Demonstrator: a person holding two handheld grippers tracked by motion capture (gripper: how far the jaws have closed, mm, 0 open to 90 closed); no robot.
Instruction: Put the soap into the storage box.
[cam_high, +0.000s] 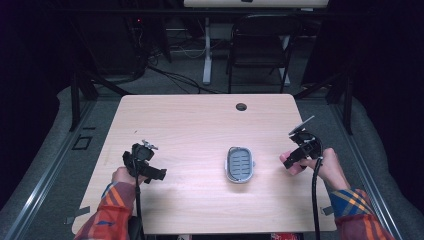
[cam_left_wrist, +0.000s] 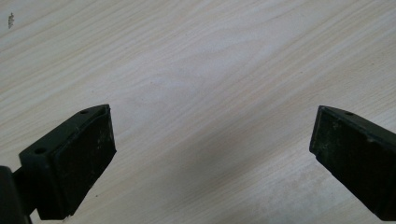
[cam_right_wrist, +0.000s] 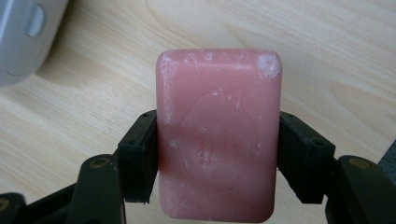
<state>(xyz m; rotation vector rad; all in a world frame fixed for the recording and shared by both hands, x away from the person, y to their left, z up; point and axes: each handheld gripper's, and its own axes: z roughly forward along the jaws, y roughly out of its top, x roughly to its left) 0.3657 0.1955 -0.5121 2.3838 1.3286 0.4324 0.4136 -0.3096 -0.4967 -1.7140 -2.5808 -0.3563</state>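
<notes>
While the right gripper (cam_high: 295, 161) sits at the right of centre in the high view, its 2 fingers (cam_right_wrist: 140, 154) are closed partway on a pink soap bar (cam_right_wrist: 218, 135), pressing its 2 long sides. In the right gripper view the bar stands upright at the middle of the frame, its face marked with white scuffs and a faint oval stamp, with the wooden surface (cam_right_wrist: 327, 56) behind it. A corner of the grey soap dish (cam_right_wrist: 21, 37) shows at the upper left of that frame.

In the high view the soap dish (cam_high: 240, 164) lies on the surface (cam_high: 200, 125) just right of centre, well apart from the soap bar (cam_high: 291, 163), which is held to its right.

The left gripper (cam_high: 150, 172) is at the lower left of the high view, in the person's hand. In the left gripper view its fingers (cam_left_wrist: 79, 158) stand wide open over bare wood, with nothing between them.
</notes>
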